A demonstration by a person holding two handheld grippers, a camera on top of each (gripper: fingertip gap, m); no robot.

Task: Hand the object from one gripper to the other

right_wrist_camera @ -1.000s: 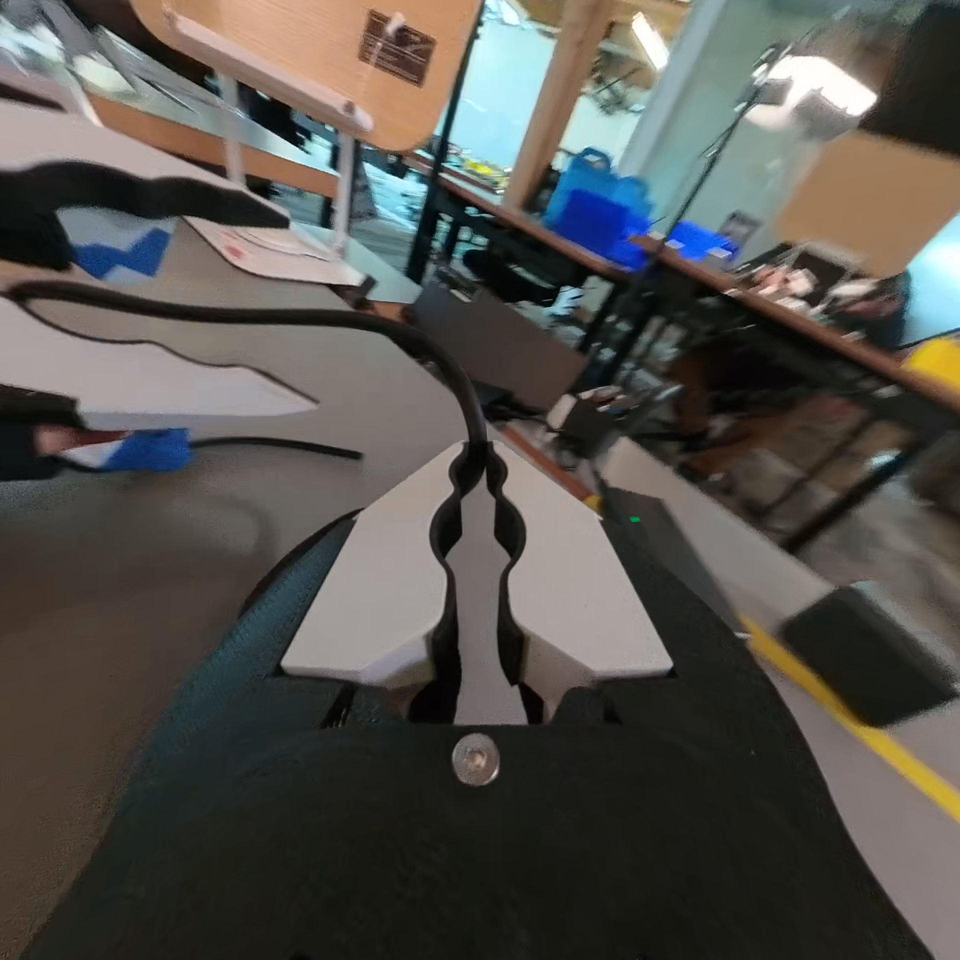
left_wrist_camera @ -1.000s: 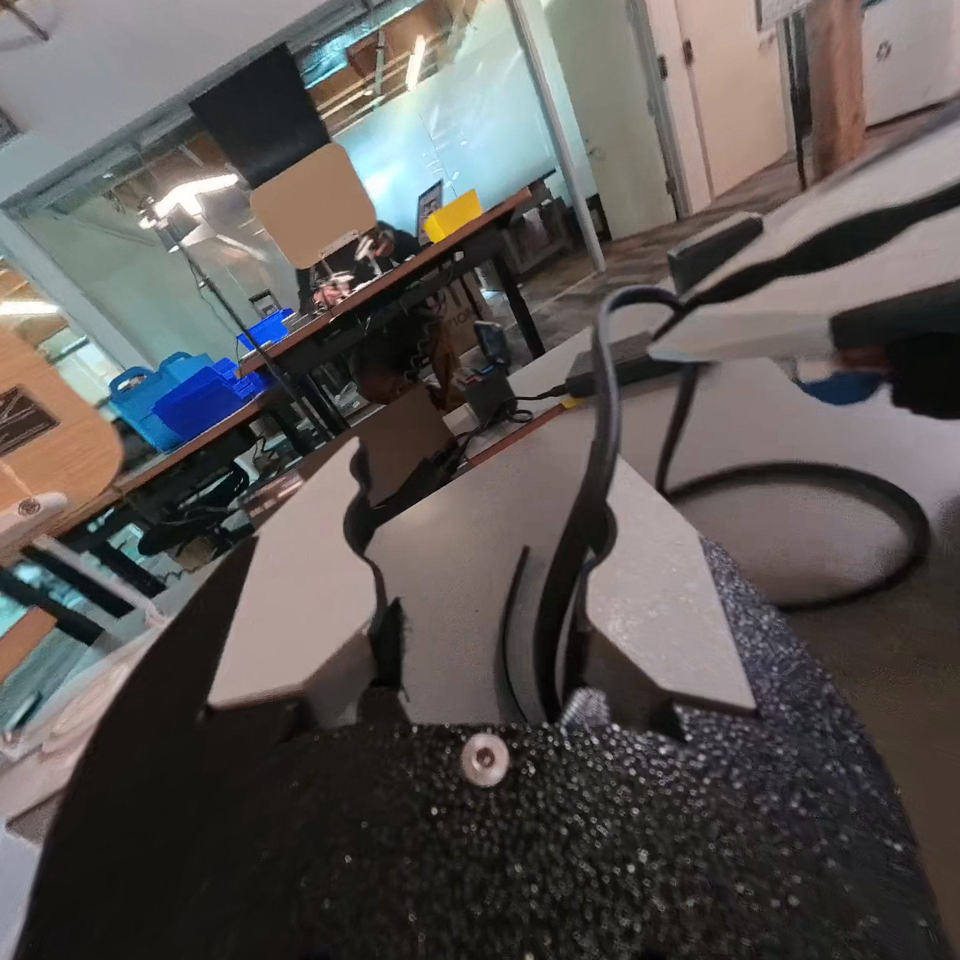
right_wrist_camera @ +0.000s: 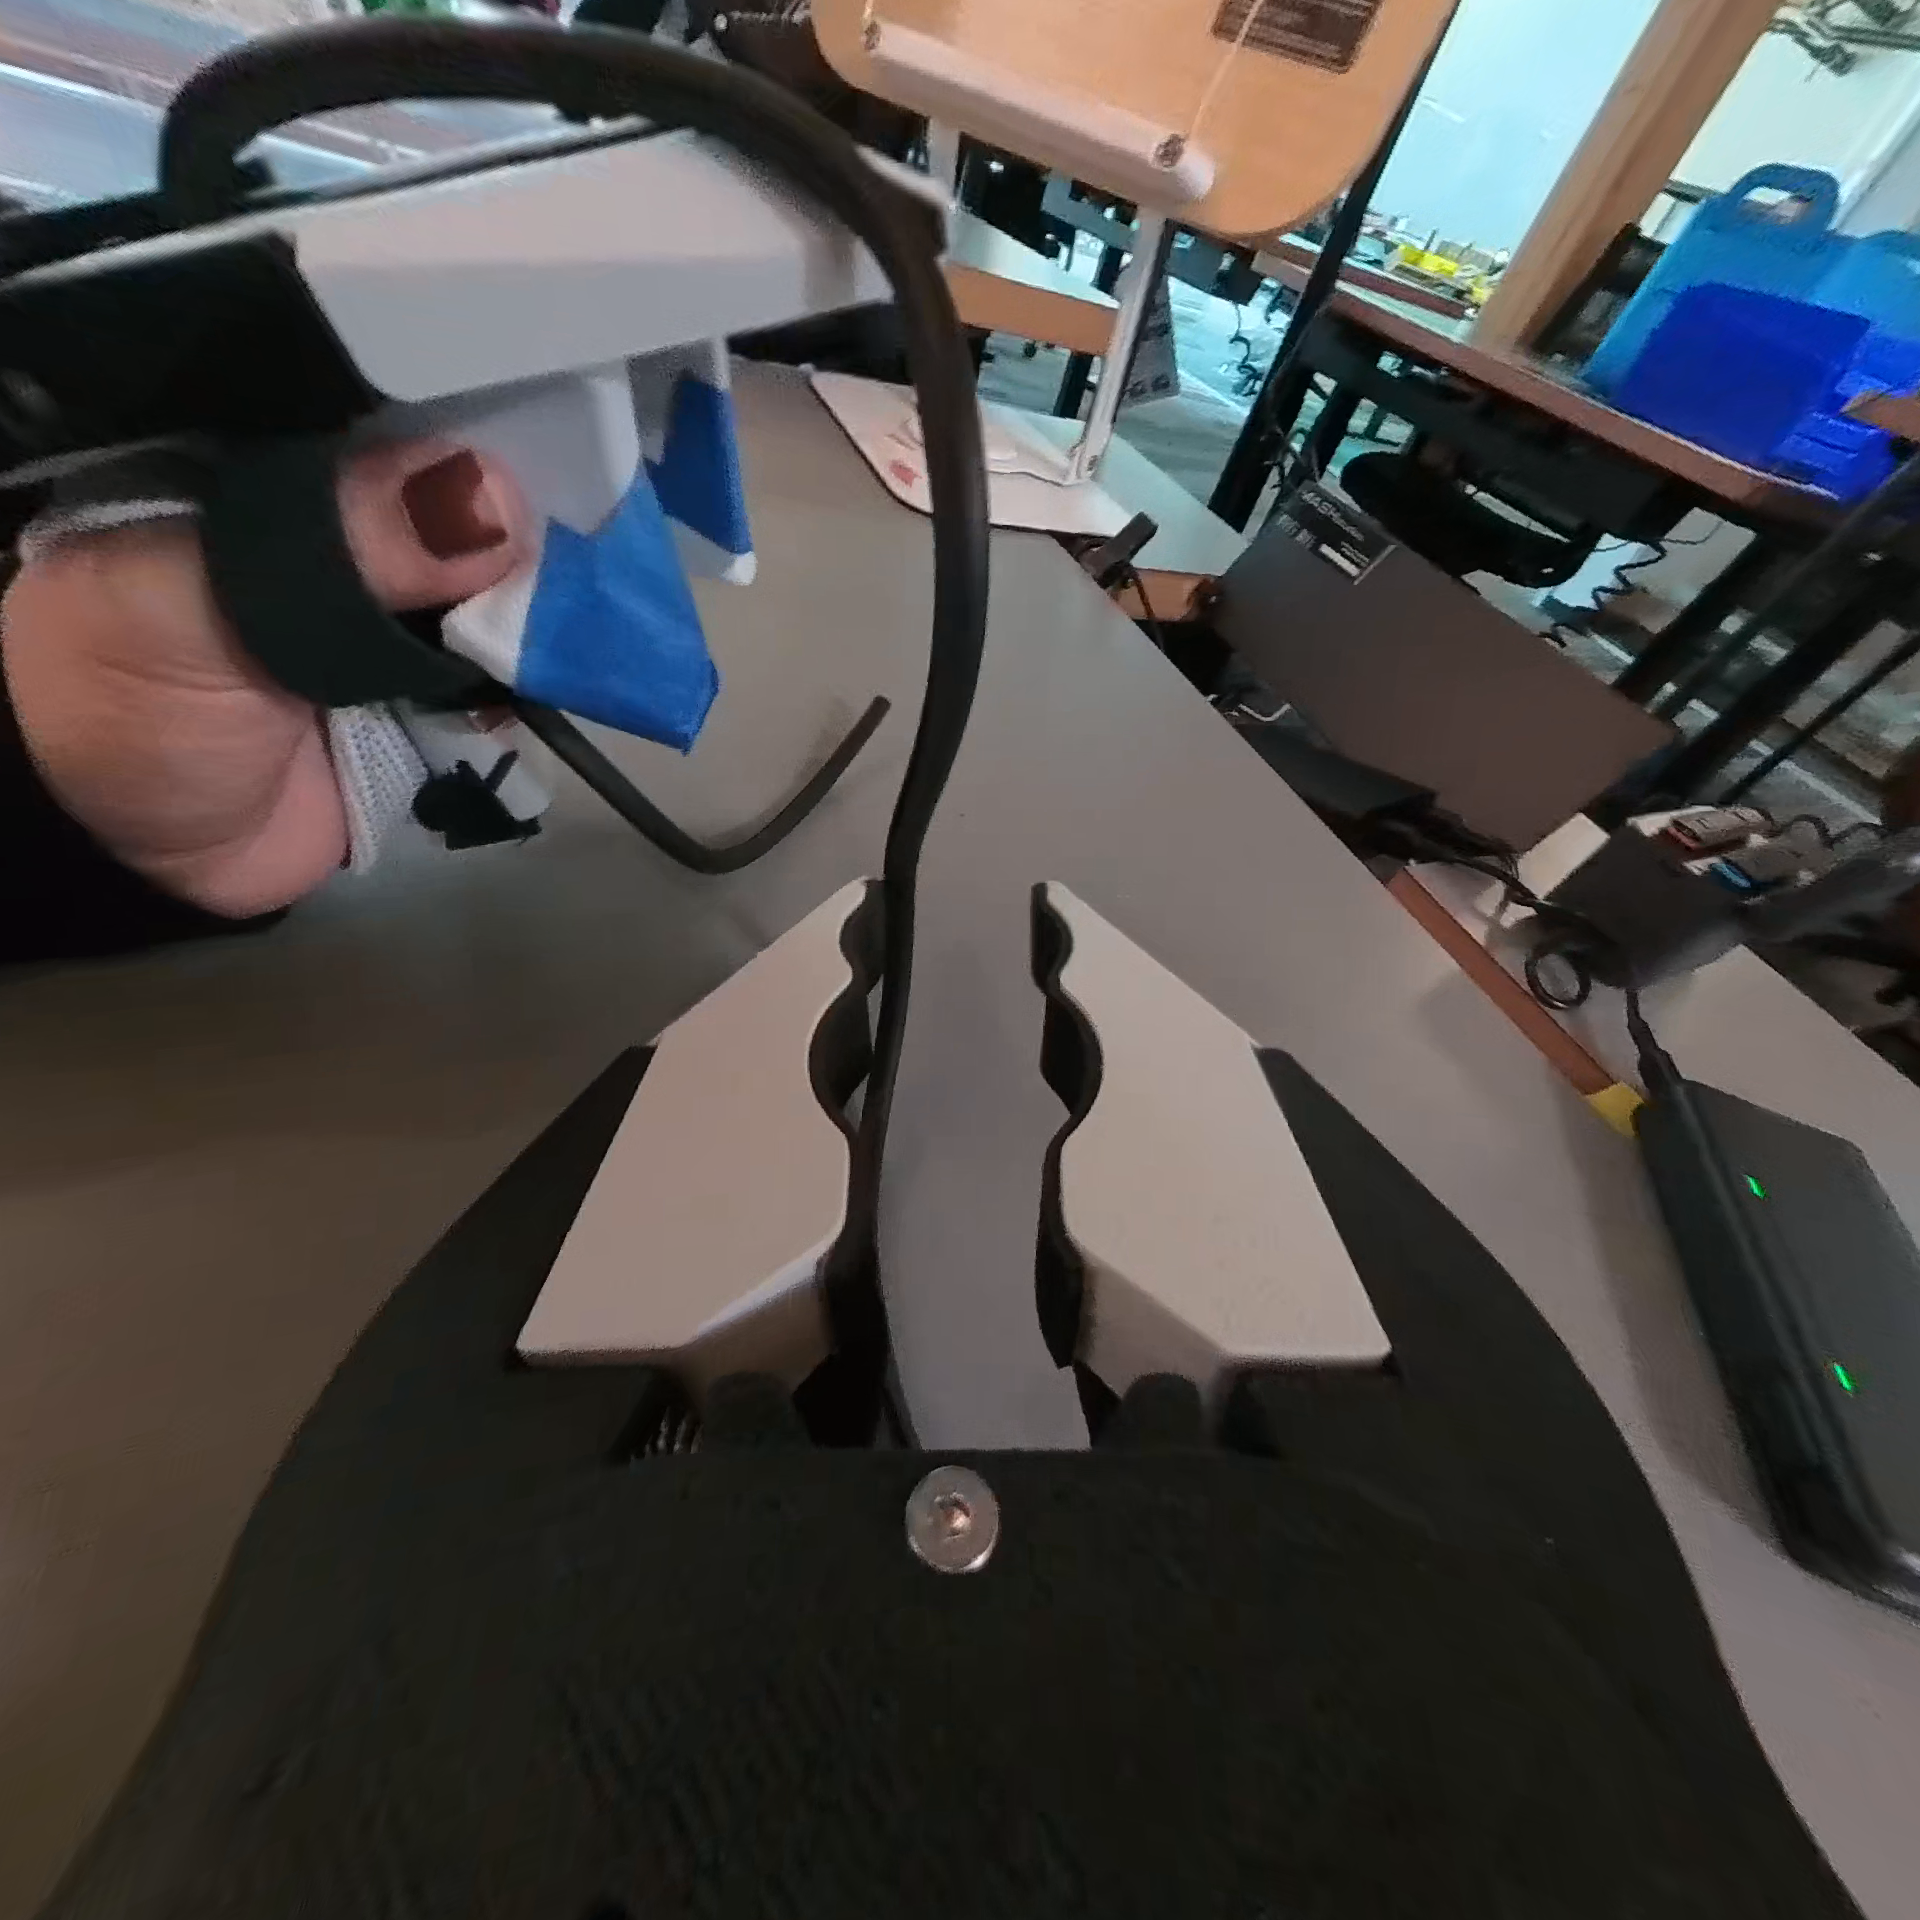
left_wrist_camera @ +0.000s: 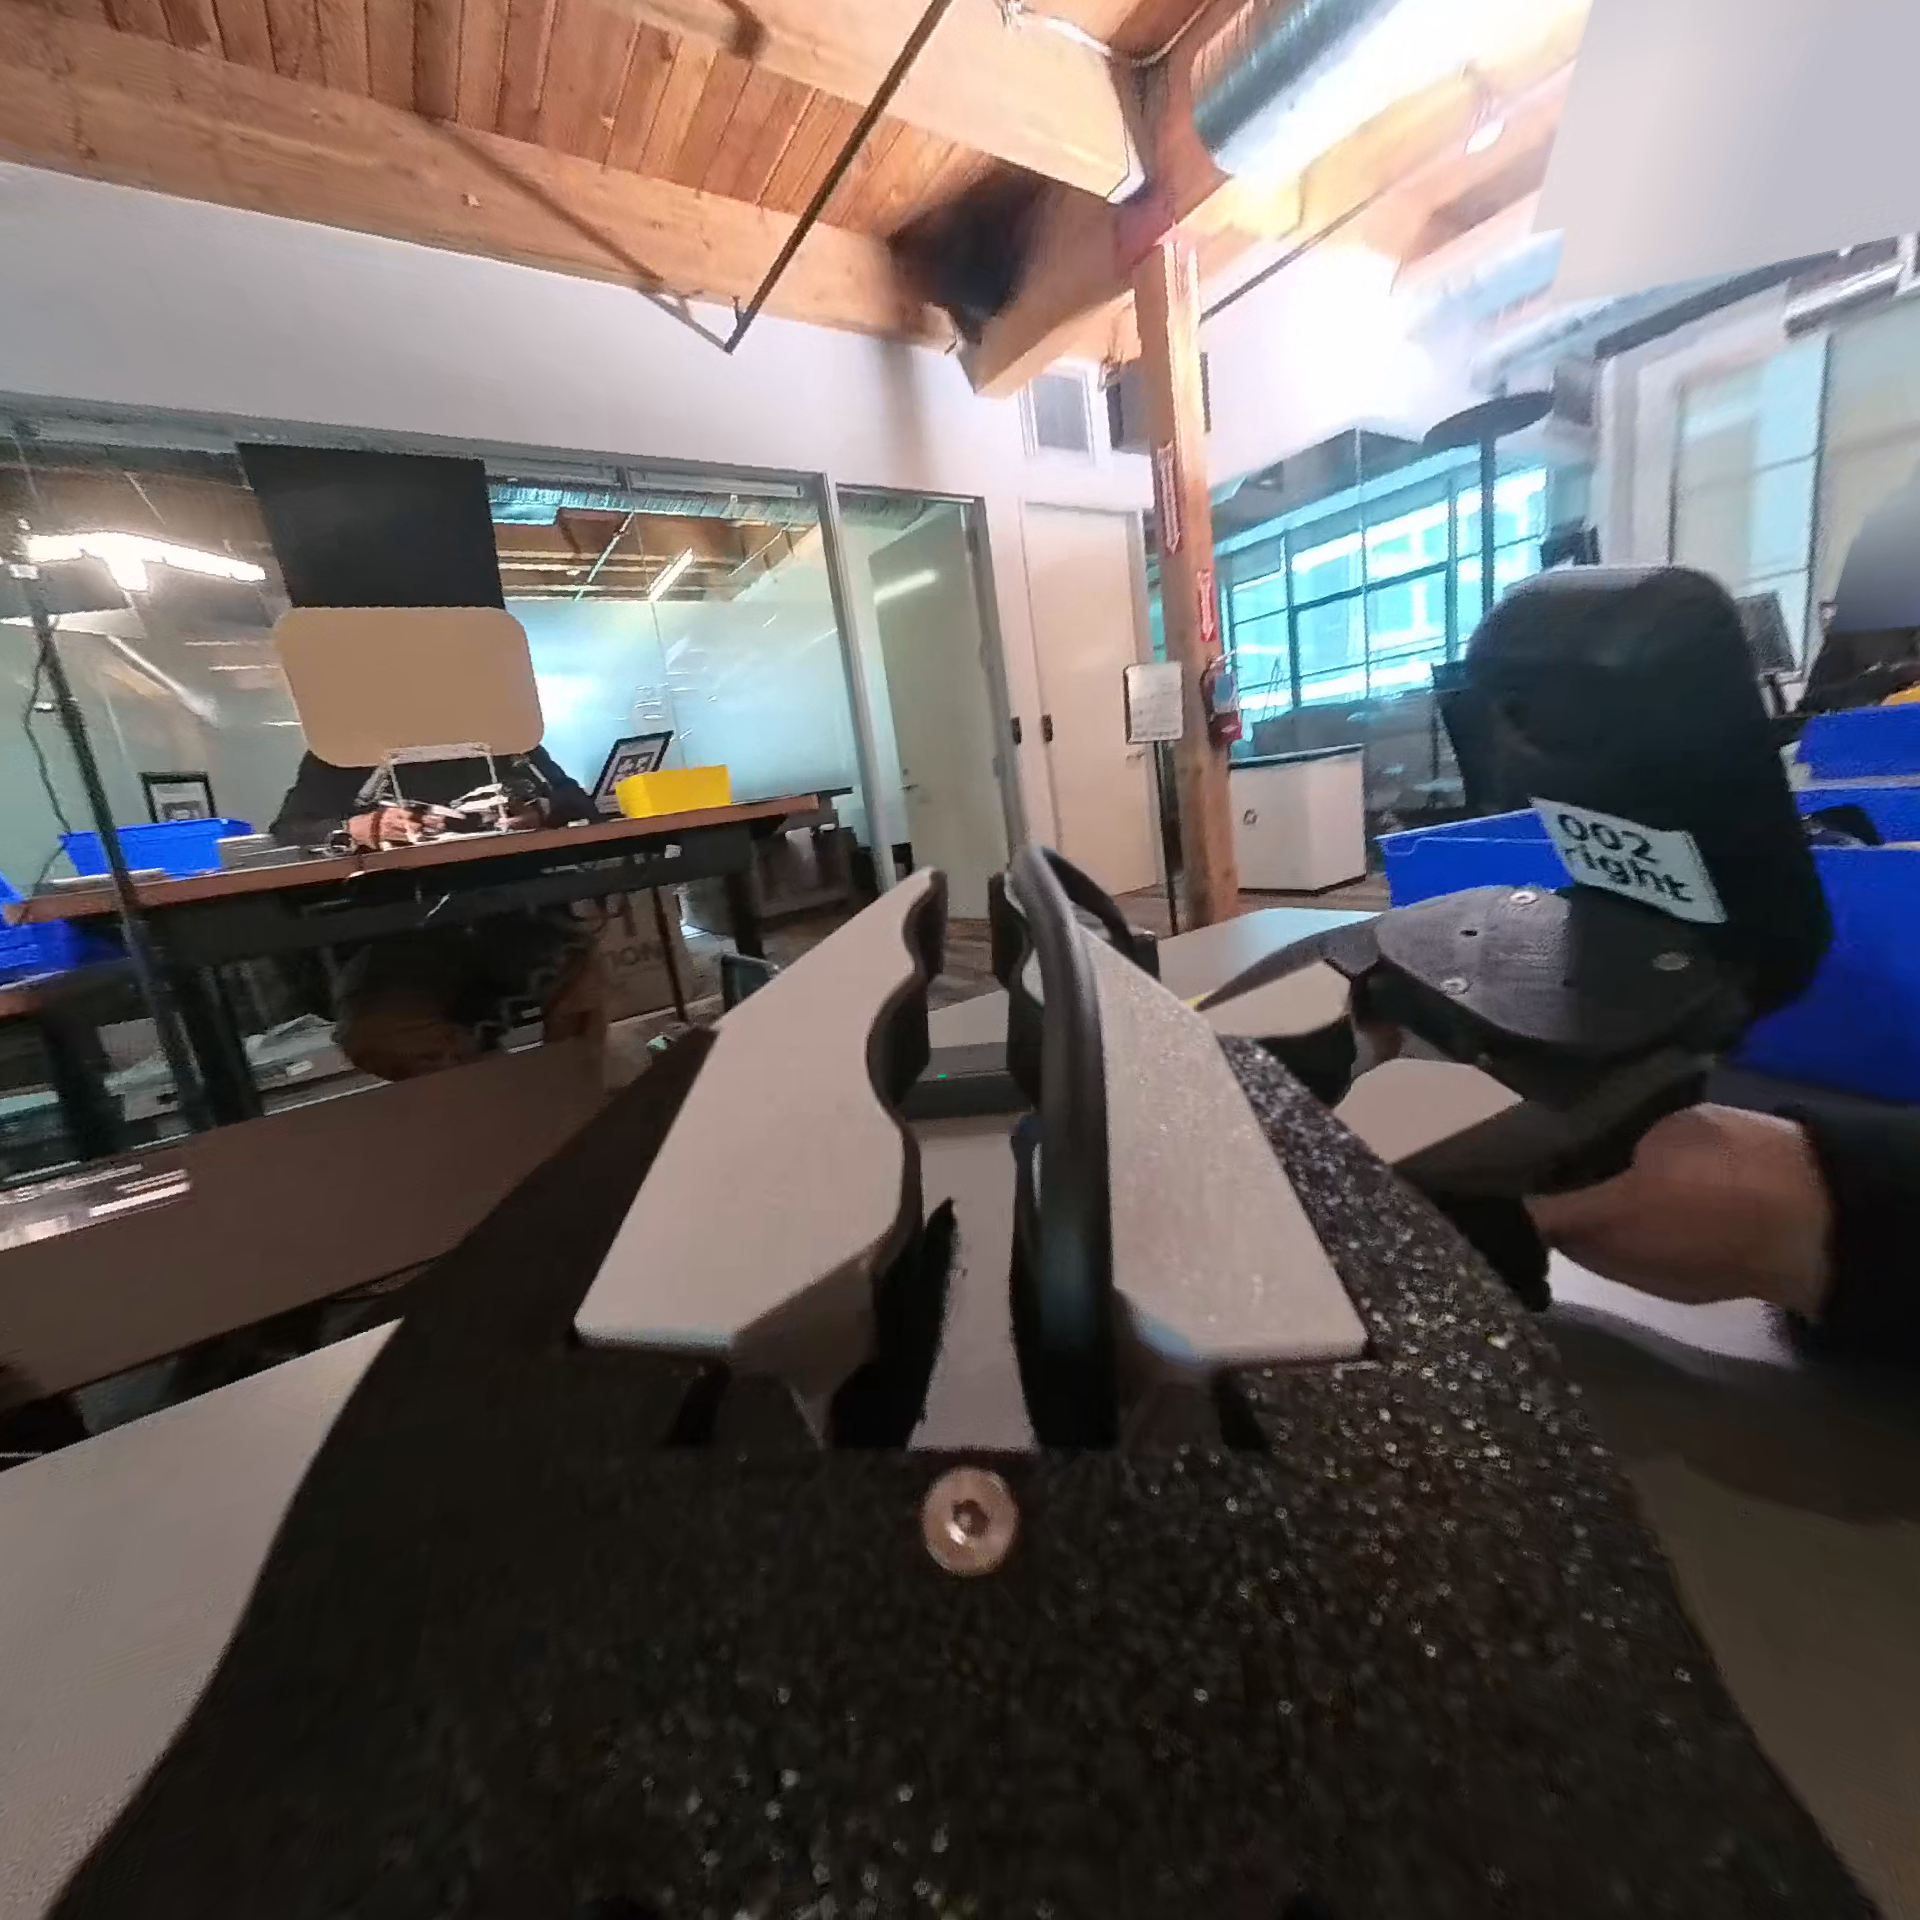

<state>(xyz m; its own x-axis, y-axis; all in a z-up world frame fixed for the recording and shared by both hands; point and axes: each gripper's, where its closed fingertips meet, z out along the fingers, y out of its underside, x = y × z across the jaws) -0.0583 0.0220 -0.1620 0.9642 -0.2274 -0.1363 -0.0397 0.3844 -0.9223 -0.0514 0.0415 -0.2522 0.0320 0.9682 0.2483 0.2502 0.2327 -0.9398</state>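
L gripper (left_wrist_camera: 966, 894): jaws part-way apart. Black cable (left_wrist_camera: 1060, 1091) lies along inner face of its right finger and loops over that tip. Table shows between cable and the other finger, so no pinch seen.

R gripper (right_wrist_camera: 951, 894): released, clear gap. Cable leans on inner face of its left finger only, rises from there, arcs over the L gripper's top. Free end hangs just above table (right_wrist_camera: 312, 1143); can't tell if it touches.

Writing:
- Pale blue tag (left_wrist_camera: 1626, 868) w/ dark print on R gripper body. Readable, not transcribed.
- Blue/white patterned piece (right_wrist_camera: 613, 623) under L gripper, beside thumb of the hand (right_wrist_camera: 177, 727) holding it.
- Small dark plate on wooden board (right_wrist_camera: 1288, 21), print too blurred.
- White label on dark box (right_wrist_camera: 1340, 540).

Surface: grey tabletop, matte. Black power unit (right_wrist_camera: 1787, 1278) w/ two green LEDs near right edge, lead attached.

Room: open office, timber ceiling (left_wrist_camera: 520, 135), wooden post (left_wrist_camera: 1174, 623), glass partition (left_wrist_camera: 675, 644). Blue bins (left_wrist_camera: 1870, 935) behind R gripper. Yellow bin (left_wrist_camera: 673, 790) on far desk, person seated there.
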